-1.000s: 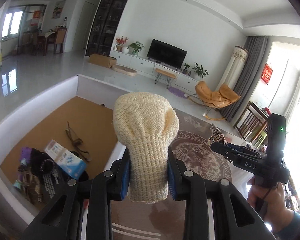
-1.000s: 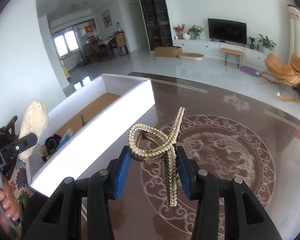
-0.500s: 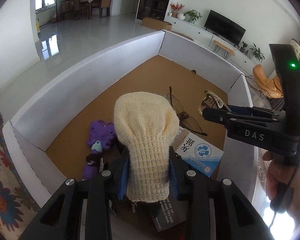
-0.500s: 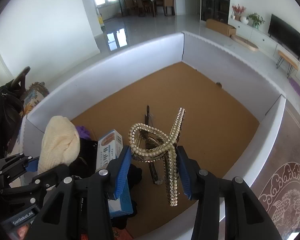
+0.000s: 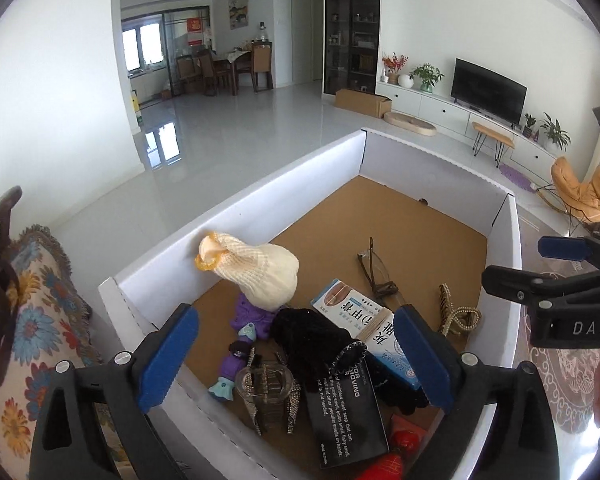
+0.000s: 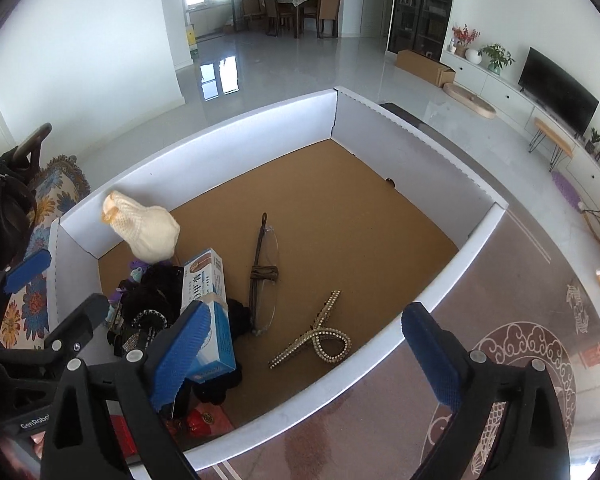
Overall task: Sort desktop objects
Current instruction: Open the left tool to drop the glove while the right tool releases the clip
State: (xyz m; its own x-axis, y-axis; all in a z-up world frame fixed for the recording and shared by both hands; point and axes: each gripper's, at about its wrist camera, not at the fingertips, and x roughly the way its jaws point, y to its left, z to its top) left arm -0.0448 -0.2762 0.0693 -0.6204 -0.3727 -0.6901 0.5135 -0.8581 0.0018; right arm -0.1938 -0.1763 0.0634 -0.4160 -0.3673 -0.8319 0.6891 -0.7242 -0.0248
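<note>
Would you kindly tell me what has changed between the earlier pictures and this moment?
Both jaws have just been opening, with nothing between them now. The left gripper let go of the cream knitted cover, which lies against the white box wall. The right gripper dropped the pearl hair claw onto the box floor. The folded glasses, blue carton and dark clutter stayed put.

Dark patterned table (image 6: 380, 432), white-walled cardboard box (image 6: 432, 292) resting on it, holding assorted objects

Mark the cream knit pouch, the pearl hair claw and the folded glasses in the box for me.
cream knit pouch (image 5: 268, 280): left wrist view, on its rounded body.
pearl hair claw (image 6: 320, 338): right wrist view, where its arms cross.
folded glasses (image 6: 263, 274): right wrist view, on the bridge.
</note>
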